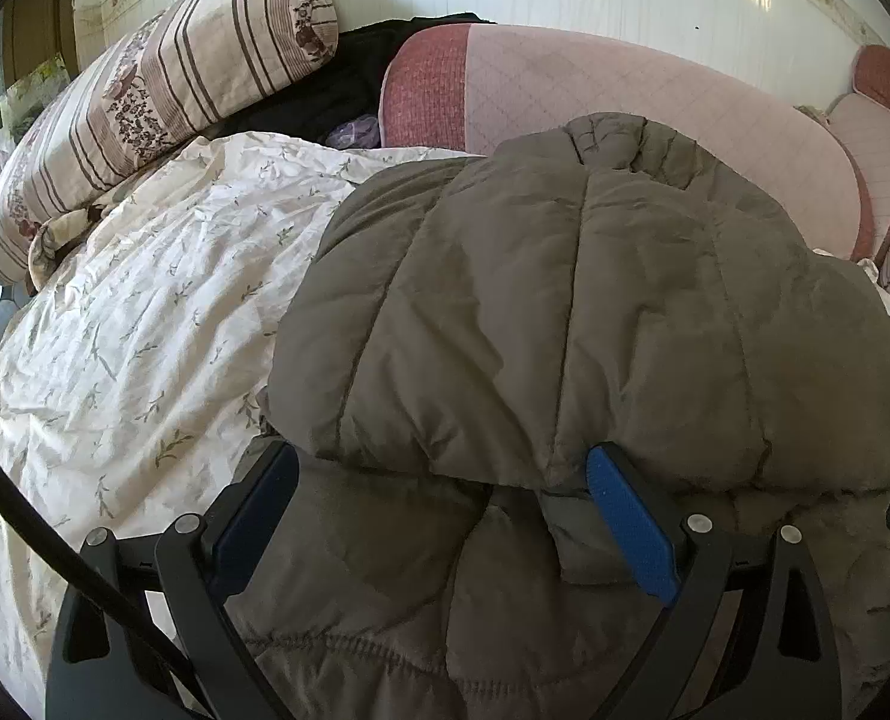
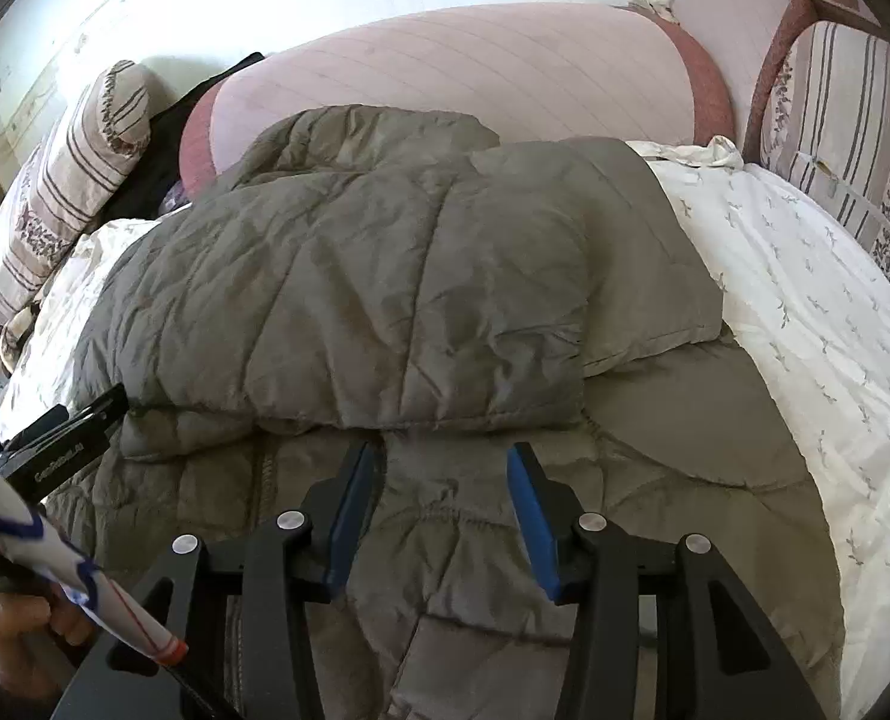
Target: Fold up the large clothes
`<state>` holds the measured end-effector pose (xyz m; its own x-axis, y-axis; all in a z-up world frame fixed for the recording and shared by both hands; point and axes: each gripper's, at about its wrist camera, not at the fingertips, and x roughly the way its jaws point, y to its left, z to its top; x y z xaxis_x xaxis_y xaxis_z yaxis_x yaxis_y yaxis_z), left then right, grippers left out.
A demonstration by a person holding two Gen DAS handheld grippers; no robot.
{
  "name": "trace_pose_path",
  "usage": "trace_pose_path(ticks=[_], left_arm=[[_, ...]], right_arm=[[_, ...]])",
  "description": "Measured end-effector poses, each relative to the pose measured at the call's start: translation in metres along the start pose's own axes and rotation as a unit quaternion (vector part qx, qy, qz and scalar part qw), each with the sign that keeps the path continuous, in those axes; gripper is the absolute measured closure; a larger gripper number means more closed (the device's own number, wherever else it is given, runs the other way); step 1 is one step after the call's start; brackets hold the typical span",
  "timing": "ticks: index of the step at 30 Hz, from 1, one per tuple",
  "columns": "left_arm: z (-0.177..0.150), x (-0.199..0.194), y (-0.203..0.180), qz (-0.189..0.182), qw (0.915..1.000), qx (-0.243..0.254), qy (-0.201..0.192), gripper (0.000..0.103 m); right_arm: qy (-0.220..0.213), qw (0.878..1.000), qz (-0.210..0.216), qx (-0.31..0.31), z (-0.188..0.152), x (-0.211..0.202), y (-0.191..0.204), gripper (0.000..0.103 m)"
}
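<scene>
A grey-olive quilted puffer jacket [image 1: 565,300] [image 2: 355,300] lies on the bed, its upper part folded down over the lower part. In the left wrist view my left gripper [image 1: 442,456] stands wide open over the lower layer, and the fold's edge rests on its fingertips [image 1: 604,462]. The right wrist view shows my right gripper [image 2: 440,450] open about halfway just in front of the fold's edge. A puffy ridge of the lower layer lies between its blue pads [image 2: 529,510]. The left gripper's black body [image 2: 61,438] shows at the jacket's left edge.
The white floral sheet [image 1: 145,330] [image 2: 805,300] covers the bed. Striped flowered pillows [image 1: 163,90] [image 2: 853,120] lie at both sides, a pink quilted headboard cushion [image 1: 625,102] and a black garment [image 1: 337,90] at the back. A hand [image 2: 13,630] shows bottom left.
</scene>
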<state>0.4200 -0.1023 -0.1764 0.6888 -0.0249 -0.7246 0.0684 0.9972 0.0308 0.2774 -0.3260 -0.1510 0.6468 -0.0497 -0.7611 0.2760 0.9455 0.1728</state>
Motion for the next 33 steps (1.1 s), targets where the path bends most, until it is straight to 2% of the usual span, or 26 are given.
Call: trace_pose_path(ticks=[9, 16, 19, 24, 29, 33], left_arm=[[-0.002, -0.03, 0.0, -0.004, 1.0, -0.003, -0.004, 0.006], [-0.017, -0.067, -0.004, 0.002, 0.9994, 0.023, -0.026, 0.006], [-0.03, -0.079, -0.003, -0.003, 0.9992, 0.034, -0.023, 0.006], [-0.061, -0.084, 0.005, -0.035, 0.9989, 0.008, 0.029, 0.006], [-0.091, -0.105, 0.0, -0.022, 0.9989, 0.032, 0.027, 0.006], [-0.125, -0.128, -0.006, -0.044, 0.9978, 0.027, 0.043, 0.006]], right_arm=[[0.013, 1.0, 0.008, -0.004, -0.018, -0.02, 0.01, 0.048], [0.018, 1.0, 0.017, 0.004, -0.056, -0.047, 0.012, 0.048], [0.028, 1.0, 0.013, 0.004, -0.077, -0.056, 0.009, 0.048], [0.032, 0.999, 0.007, 0.008, -0.107, -0.077, -0.001, 0.048], [0.034, 0.999, -0.004, 0.012, -0.139, -0.098, -0.016, 0.048], [0.039, 0.999, -0.014, -0.004, -0.168, -0.111, -0.02, 0.046]])
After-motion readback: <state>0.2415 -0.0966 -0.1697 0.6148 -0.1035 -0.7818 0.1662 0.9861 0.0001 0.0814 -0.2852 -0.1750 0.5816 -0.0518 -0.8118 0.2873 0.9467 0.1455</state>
